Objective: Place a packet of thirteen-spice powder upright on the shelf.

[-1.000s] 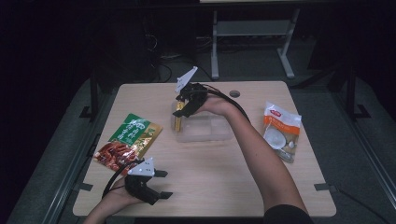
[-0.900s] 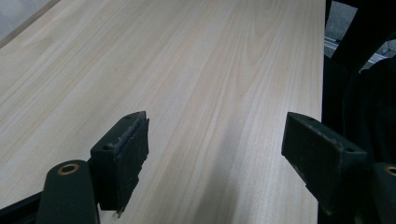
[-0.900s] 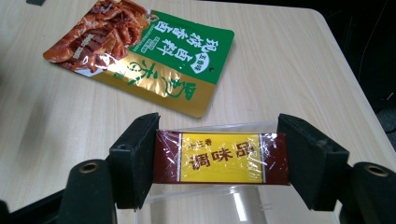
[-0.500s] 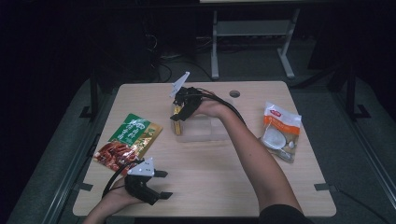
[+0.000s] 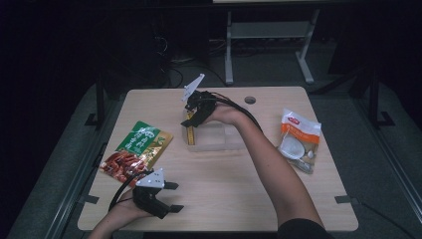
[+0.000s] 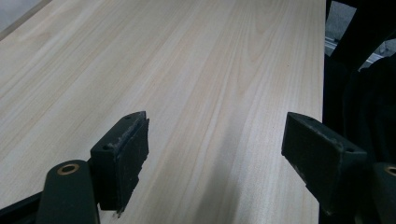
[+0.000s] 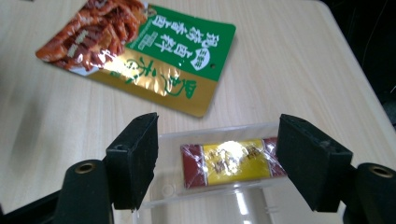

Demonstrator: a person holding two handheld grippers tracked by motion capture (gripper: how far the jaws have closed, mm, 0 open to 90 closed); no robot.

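A yellow and red packet (image 7: 229, 161) lies inside a clear plastic box (image 7: 205, 135) in the right gripper view. My right gripper (image 7: 219, 140) hangs over it, open, with a gap showing beside the left pad. In the high view the right gripper (image 5: 195, 118) points down at the left end of the box (image 5: 219, 139), where the packet (image 5: 189, 133) stands out as a yellow strip. My left gripper (image 5: 174, 196) rests near the table's front left edge. It is open (image 6: 215, 140) over bare wood, with nothing between its pads.
A green and red snack bag (image 5: 137, 149) lies on the wooden table (image 5: 239, 194) left of the box, and it also appears beyond the box as the snack bag (image 7: 140, 46). A white and orange bag (image 5: 297, 139) lies at the right. A round hole (image 5: 250, 99) sits near the far edge.
The right gripper has tipped slightly to the left over the box's end, and the packet shows a little lower beneath it. The left gripper has not moved.
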